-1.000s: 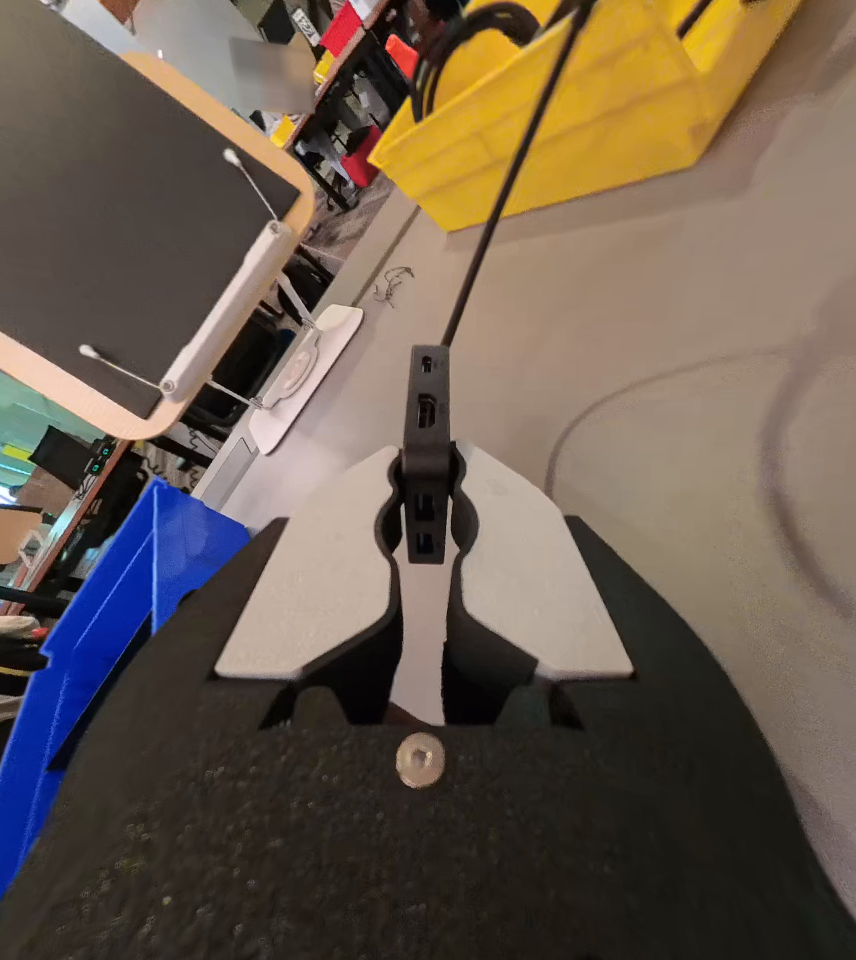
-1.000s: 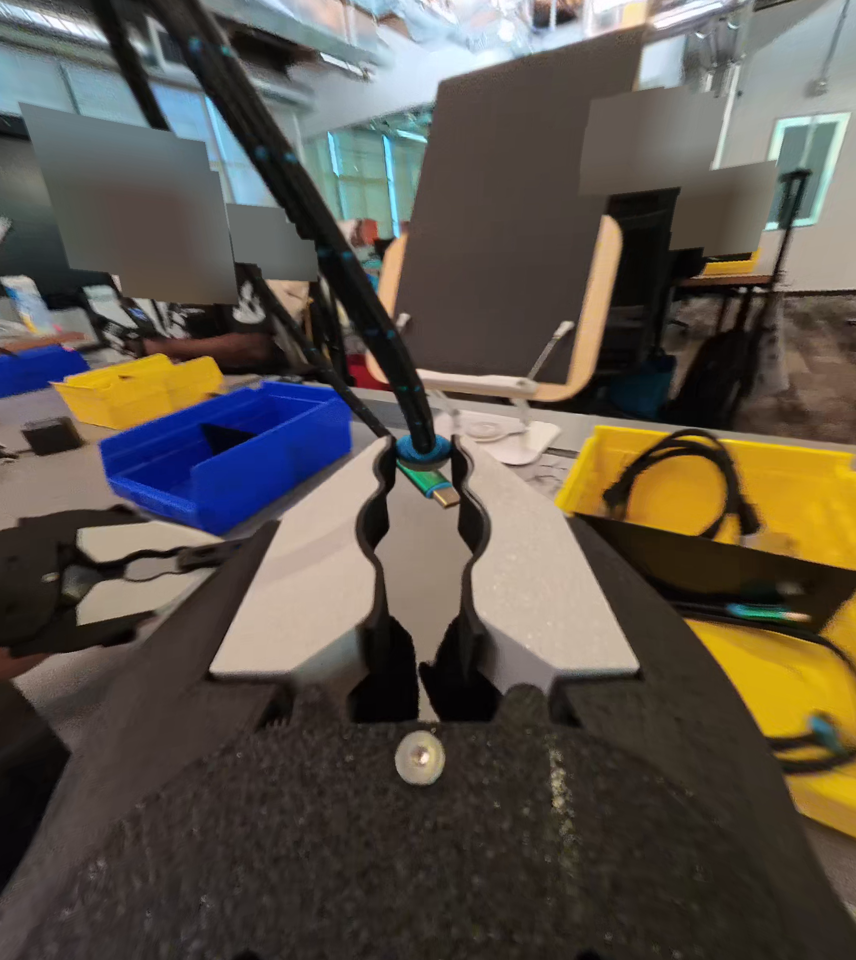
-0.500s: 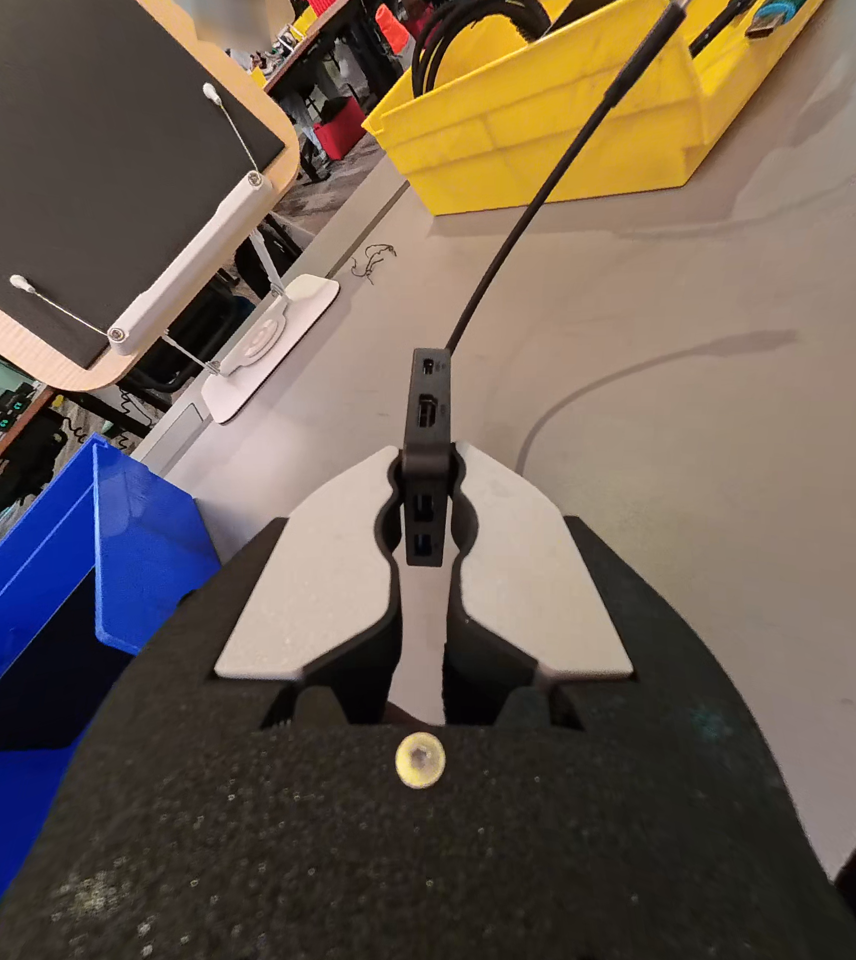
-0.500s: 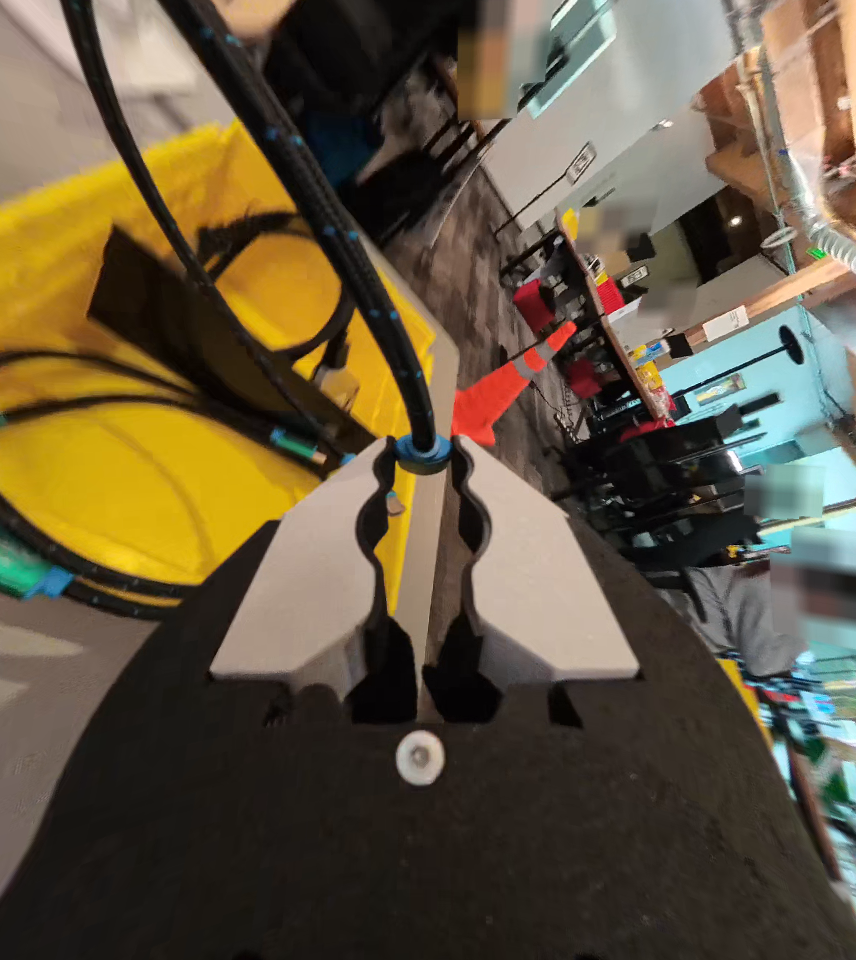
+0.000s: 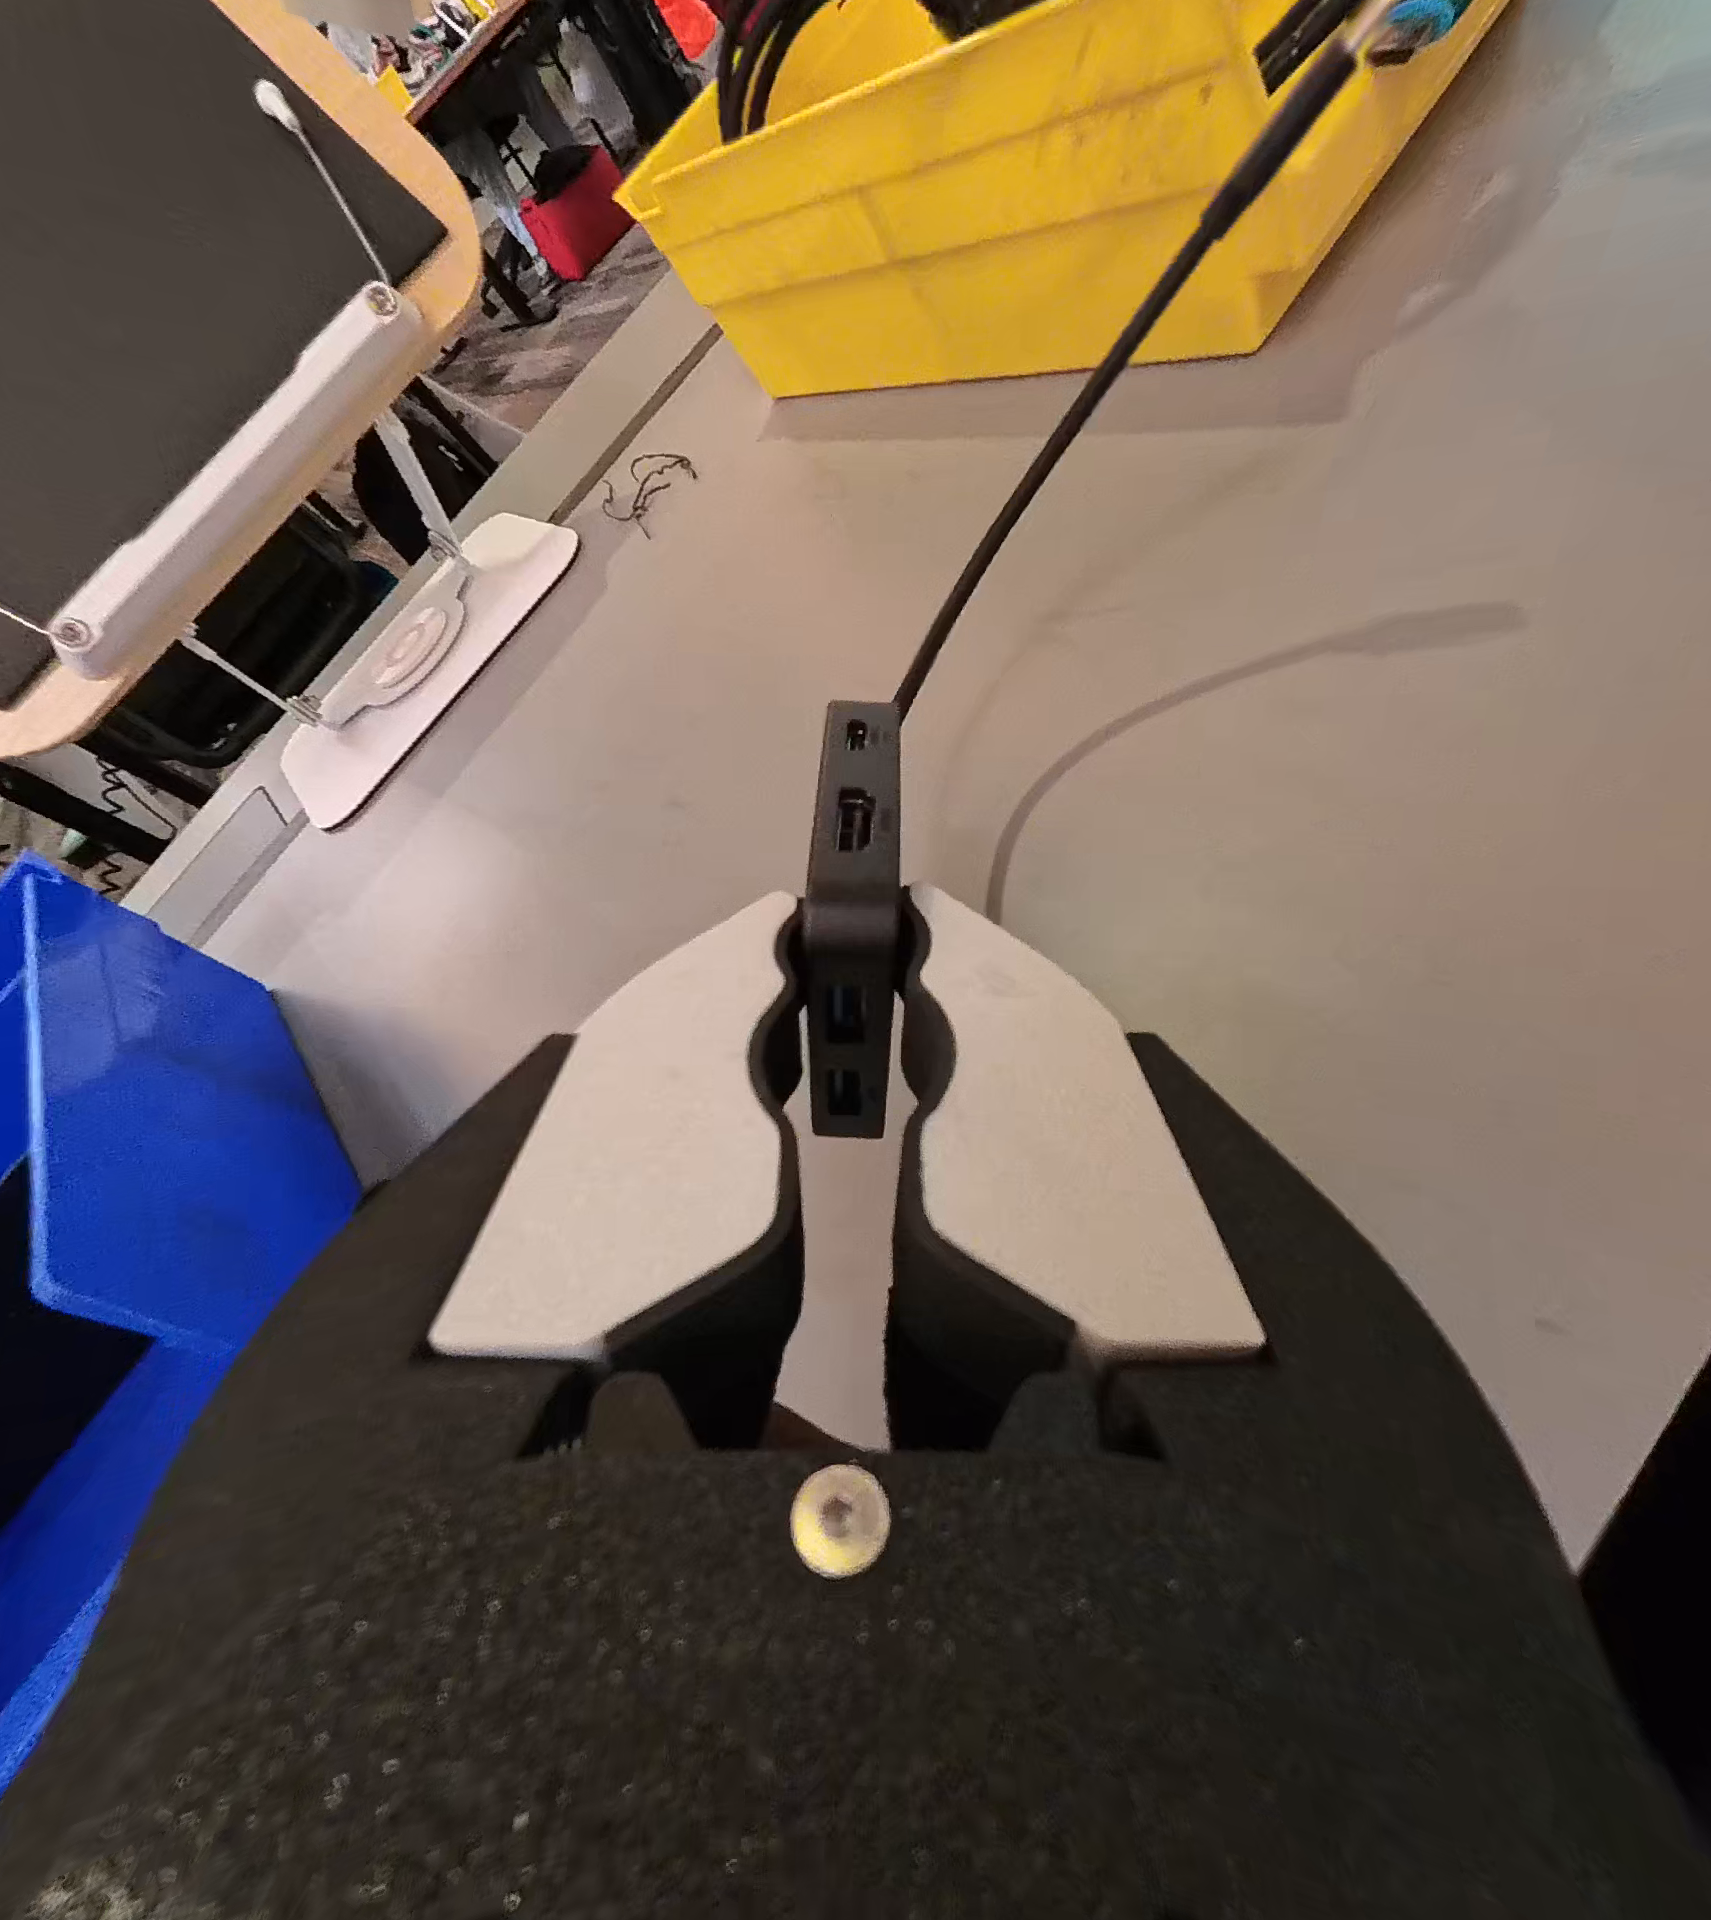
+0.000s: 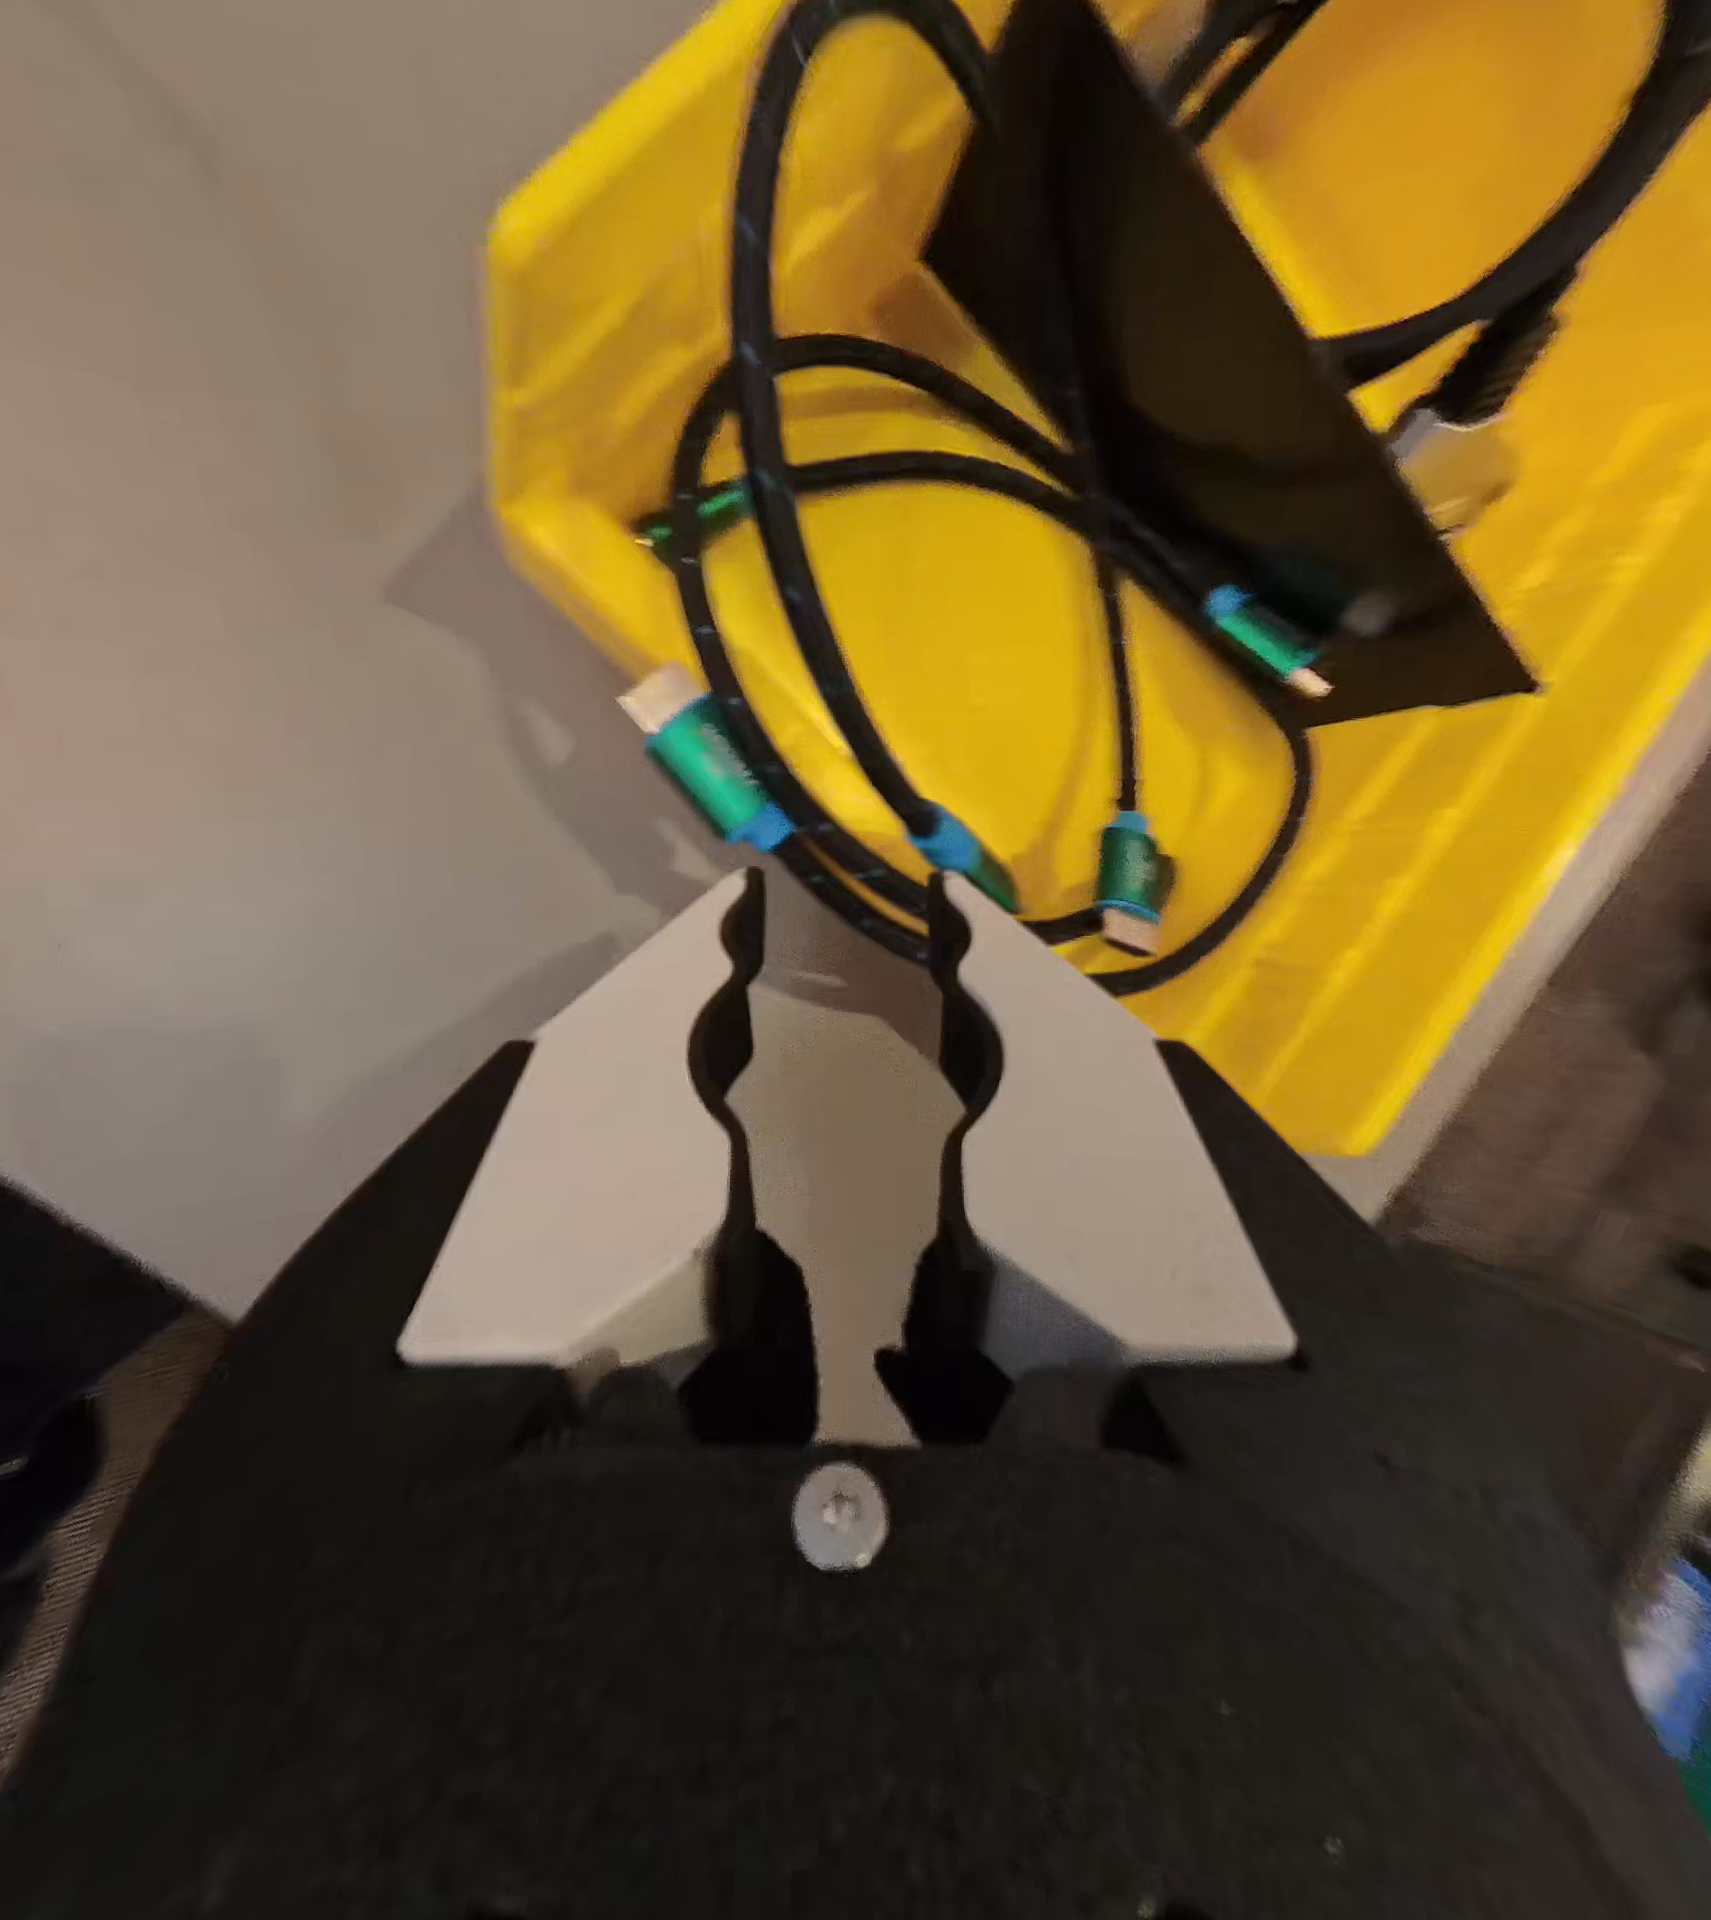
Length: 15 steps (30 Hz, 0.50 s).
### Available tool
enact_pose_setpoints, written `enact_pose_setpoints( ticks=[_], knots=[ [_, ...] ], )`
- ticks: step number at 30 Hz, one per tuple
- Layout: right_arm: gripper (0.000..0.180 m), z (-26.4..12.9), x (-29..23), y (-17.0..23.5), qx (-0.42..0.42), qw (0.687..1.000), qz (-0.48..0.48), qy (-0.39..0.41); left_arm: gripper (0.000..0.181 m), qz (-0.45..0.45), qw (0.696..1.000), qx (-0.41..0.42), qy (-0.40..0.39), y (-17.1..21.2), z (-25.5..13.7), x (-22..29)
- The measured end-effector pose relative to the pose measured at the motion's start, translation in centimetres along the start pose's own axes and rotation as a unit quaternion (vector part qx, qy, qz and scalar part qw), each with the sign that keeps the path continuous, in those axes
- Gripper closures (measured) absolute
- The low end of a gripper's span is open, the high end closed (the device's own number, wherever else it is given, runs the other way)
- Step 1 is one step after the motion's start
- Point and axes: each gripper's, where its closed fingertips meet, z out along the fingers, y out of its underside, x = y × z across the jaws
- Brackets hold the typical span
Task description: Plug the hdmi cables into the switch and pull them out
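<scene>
My left gripper [image 5: 851, 914] is shut on a slim black switch [image 5: 856, 821], held edge-up above the grey table [image 5: 1350, 831]. Its ports face me and its thin black lead [image 5: 1069, 436] runs up toward the yellow bin [image 5: 986, 229]. My right gripper [image 6: 843, 883] is open and empty, hovering over the near corner of the yellow bin [image 6: 1453, 831]. Several black braided cables with green and blue plugs lie in the bin. One green plug [image 6: 711, 764] hangs over its rim, and another plug [image 6: 965, 852] lies just past my right fingertip.
A blue bin [image 5: 82, 1143] stands at the left of the left wrist view. A dark board on a white stand [image 5: 435, 665] rises at the table's far edge. A black divider [image 6: 1194, 364] stands inside the yellow bin. The table edge and floor [image 6: 1609, 1143] are at the right. There is about 35 cm between the tips of the two grippers.
My right gripper swung down over the yellow bin, opened, and let go of the braided cable, which now lies in the bin. The left gripper kept its hold on the switch and shifted slightly.
</scene>
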Motion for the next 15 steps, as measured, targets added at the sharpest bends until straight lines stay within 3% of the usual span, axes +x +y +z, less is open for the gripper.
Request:
enact_pose_setpoints(
  ticks=[4,8,9,11,15],
  knots=[
    [0.149,-0.2,-1.5,-1.3,0.065,0.997,0.02,-0.036,0.167,-0.004,1.0,0.001,0.008,0.0,0.1,0.3],
    [0.156,0.4,-2.5,-3.0,0.101,0.995,-0.012,-0.012,0.167,0.0,1.0,0.003,0.011,-0.2,0.2,0.5],
    [0.158,0.8,-2.8,-3.1,0.096,0.995,-0.017,-0.014,0.167,0.002,1.0,0.004,0.012,-0.3,0.2,0.6],
    [0.18,1.5,-2.0,-2.8,0.075,0.997,-0.028,0.014,0.167,0.007,1.0,0.004,0.015,-0.4,0.2,0.8],
    [0.18,1.5,0.4,-1.2,0.031,0.999,-0.008,0.04,0.167,0.021,1.0,0.0,0.011,-0.2,0.2,0.9]
  ],
)
